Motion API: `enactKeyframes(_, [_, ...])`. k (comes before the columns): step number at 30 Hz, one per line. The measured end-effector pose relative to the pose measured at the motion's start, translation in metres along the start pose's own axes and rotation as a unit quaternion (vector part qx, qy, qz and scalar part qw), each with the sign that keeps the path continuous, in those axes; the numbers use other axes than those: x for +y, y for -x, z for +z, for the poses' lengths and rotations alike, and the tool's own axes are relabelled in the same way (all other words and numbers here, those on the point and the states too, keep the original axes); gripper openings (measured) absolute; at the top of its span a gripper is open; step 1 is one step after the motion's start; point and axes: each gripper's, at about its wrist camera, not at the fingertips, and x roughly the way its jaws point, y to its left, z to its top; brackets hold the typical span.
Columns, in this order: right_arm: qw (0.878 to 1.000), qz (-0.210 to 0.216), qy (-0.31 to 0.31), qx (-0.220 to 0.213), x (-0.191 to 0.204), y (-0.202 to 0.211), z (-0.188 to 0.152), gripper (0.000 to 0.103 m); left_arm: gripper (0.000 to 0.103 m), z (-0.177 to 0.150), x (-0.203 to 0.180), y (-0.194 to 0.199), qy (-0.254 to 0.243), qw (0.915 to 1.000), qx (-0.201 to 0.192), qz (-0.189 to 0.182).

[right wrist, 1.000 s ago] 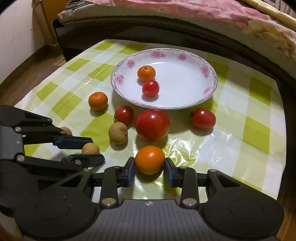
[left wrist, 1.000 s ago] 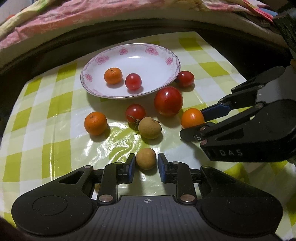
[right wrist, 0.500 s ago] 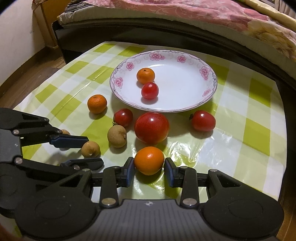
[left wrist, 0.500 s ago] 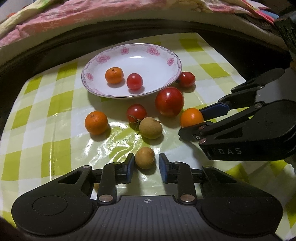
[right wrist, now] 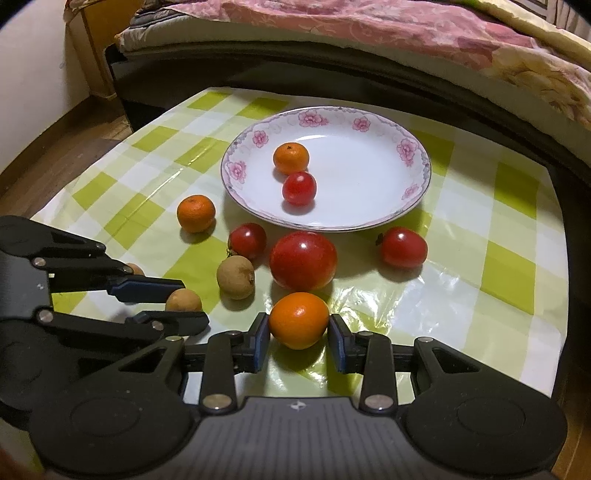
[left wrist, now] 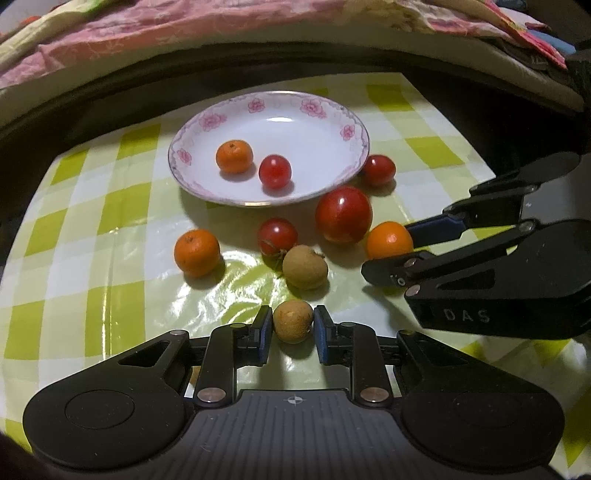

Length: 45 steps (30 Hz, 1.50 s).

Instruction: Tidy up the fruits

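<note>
My left gripper (left wrist: pixel 291 329) is shut on a small brown longan (left wrist: pixel 291 319) that rests on the checked tablecloth; both blue pads touch its sides. My right gripper (right wrist: pixel 299 332) is shut on an orange (right wrist: pixel 298 319), also down on the cloth. Each gripper shows in the other's view: the right gripper (left wrist: pixel 386 251) around the orange (left wrist: pixel 389 239), the left gripper (right wrist: pixel 194 302) around the longan (right wrist: pixel 183 300). Beyond both stands a white flowered plate (left wrist: pixel 207 122) with a small mandarin (left wrist: pixel 234 156) and a cherry tomato (left wrist: pixel 274 171) in it.
Loose on the cloth lie a big tomato (left wrist: pixel 343 214), two small tomatoes (left wrist: pixel 277 236) (left wrist: pixel 377 170), a mandarin (left wrist: pixel 197 252) and a second longan (left wrist: pixel 305 266). A third longan (right wrist: pixel 133 268) peeks from behind my left finger. A bed with a pink quilt (right wrist: pixel 369 22) borders the table's far edge.
The left jaws have closed in until the pads touch the longan. The right gripper has kept its hold on the orange, and neither hand has moved.
</note>
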Motion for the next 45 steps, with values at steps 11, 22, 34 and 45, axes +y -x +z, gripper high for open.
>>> enactKeyframes(11, [1.000,0.002,-0.016,-0.012,-0.006,0.008,0.007,0.037,0.031,0.015,0.001,0.004,0.006,0.9998,-0.018,0.011])
enactKeyframes(22, [0.999,-0.015,-0.023,-0.040,-0.010,0.016,0.026,0.036,0.030,0.038,0.005,0.005,0.015,0.9987,-0.039,0.030])
enactKeyframes(34, [0.997,-0.041,-0.040,-0.057,-0.024,0.010,0.049,0.036,0.029,0.068,0.007,-0.005,0.011,0.9972,-0.053,0.051])
enactKeyframes(45, [0.996,-0.042,-0.039,-0.064,-0.035,-0.007,0.068,0.036,0.029,0.083,0.017,-0.020,0.024,0.9963,-0.051,0.065])
